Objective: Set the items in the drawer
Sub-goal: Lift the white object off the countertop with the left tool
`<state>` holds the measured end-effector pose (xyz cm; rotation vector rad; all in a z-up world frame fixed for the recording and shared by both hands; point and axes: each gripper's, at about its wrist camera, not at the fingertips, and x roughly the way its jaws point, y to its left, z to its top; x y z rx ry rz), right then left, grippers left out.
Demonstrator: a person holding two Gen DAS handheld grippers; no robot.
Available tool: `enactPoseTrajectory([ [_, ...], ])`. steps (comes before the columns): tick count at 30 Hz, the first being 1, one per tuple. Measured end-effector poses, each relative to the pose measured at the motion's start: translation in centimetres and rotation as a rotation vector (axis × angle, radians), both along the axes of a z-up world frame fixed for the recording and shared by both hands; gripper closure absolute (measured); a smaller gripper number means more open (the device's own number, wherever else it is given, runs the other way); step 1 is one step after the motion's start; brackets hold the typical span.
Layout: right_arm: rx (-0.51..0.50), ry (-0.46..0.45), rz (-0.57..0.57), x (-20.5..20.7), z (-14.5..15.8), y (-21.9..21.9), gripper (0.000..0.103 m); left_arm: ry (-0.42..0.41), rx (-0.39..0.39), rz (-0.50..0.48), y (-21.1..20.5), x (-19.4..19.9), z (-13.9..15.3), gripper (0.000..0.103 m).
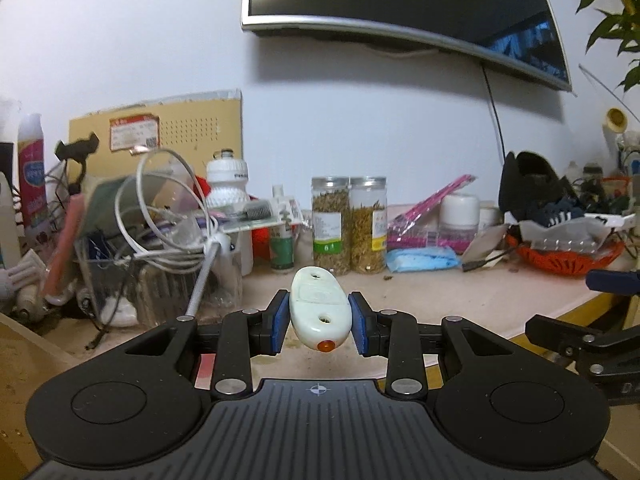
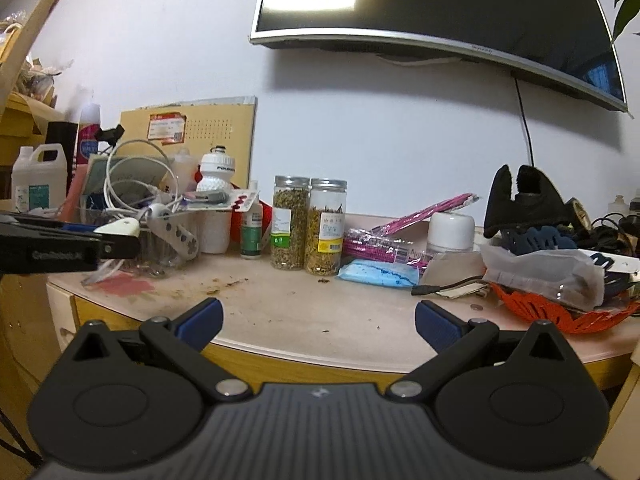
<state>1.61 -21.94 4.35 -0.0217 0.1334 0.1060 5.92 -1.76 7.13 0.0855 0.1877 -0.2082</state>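
Pale pink countertop [image 2: 304, 316] fills the middle of both views, speckled with crumbs, its yellow wooden edge curving toward the cameras. On the wall above, at 1 o'clock, hangs a dark television [image 2: 440, 8] with a black cable dropping from it. Along the back of the countertop, at 10 o'clock, a clear bin [image 1: 132, 280] holds a coiled white cable [image 1: 160, 216] and clutter, with a white bottle [image 1: 228, 184] behind it. At 12 o'clock stand two clear jars [image 1: 349, 224] of dried herbs, touching each other; a blue packet [image 1: 420, 260] lies just beside them at 2 o'clock, and an orange basket [image 1: 568, 256] heaped with dark clothing sits at 3 o'clock.

Nearer, the left gripper [image 1: 320, 320] pinches a small remote [image 1: 320, 312] between its blue pads [image 1: 280, 320], held clear above the countertop's front edge. It is an off-white, rounded oval body, lying lengthwise along the fingers, with two small holes in its top face, a raised panel between them and an orange bulb at the end facing the camera; it may be a key fob, as the fisheye leaves that unclear. From the right wrist view it shows at 9 o'clock [image 2: 122, 227] as a pale tip.

The right gripper [image 2: 318, 320] hangs over the front edge, spread wide, holding nothing.
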Motion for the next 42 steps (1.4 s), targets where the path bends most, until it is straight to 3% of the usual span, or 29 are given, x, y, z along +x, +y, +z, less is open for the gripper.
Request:
enactPoseTrajectory([
  [19,0.039,-0.045,-0.015,-4.0,2.1,-1.2,0.000,-0.046,-0.032,0.011,0.9,-6.8,2.2,0.072],
  [35,0.053,-0.040,-0.014,-4.4,2.9,-1.4,0.000,0.006,-0.022,0.017,1.0,-6.6,0.9,0.072],
  [42,0.074,0.127,-0.009,-3.4,0.6,-1.3,0.000,0.142,0.018,0.012,0.8,-5.4,-1.2,0.072],
])
